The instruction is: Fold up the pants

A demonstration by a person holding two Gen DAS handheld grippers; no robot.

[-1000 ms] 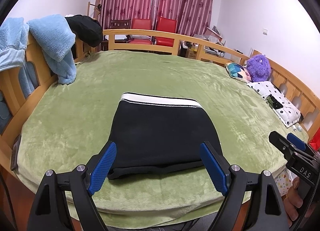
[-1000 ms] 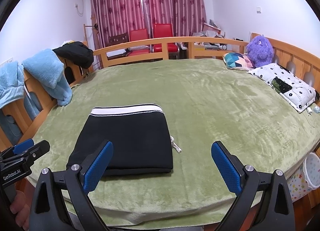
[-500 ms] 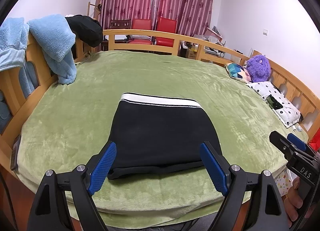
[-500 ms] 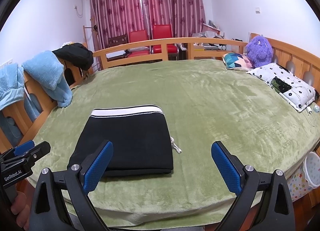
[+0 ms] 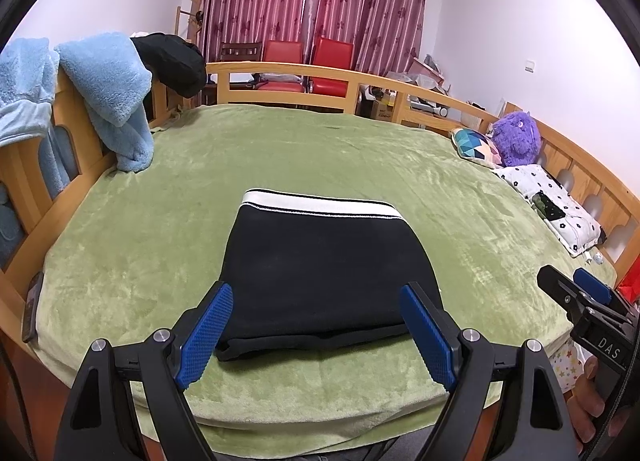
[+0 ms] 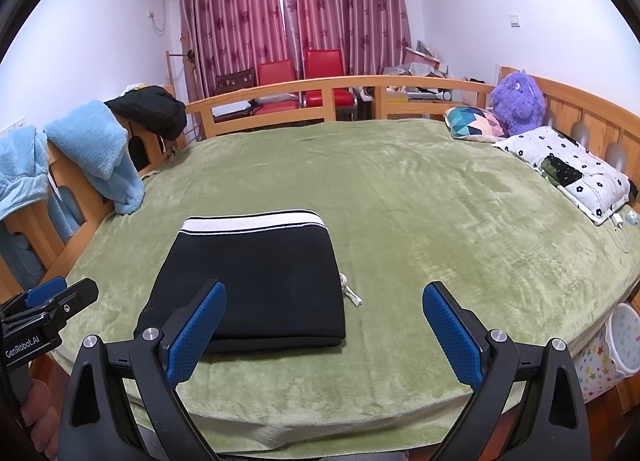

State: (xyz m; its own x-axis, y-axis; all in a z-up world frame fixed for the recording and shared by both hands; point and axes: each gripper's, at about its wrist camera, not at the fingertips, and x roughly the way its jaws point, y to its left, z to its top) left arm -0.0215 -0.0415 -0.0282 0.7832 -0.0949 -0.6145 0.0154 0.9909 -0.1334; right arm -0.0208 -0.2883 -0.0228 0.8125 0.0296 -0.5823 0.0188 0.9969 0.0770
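Observation:
The black pants (image 5: 324, 265) lie folded into a flat rectangle on the green bed cover (image 5: 280, 149), white waistband on the far side. They also show in the right wrist view (image 6: 256, 277), with a white drawstring end (image 6: 350, 293) sticking out at their right edge. My left gripper (image 5: 318, 335) is open and empty, held above the near edge of the pants. My right gripper (image 6: 324, 337) is open and empty, to the right of the pants' near edge. Each gripper shows at the edge of the other's view.
Wooden rails (image 5: 320, 75) ring the bed. Blue fleece clothes (image 5: 108, 93) and a black garment (image 5: 172, 61) hang on the left rail. A patterned cushion (image 6: 474, 123), a purple plush toy (image 6: 518, 101) and a dotted pillow (image 6: 568, 169) lie at the right. A white bin (image 6: 624, 337) stands beside the bed.

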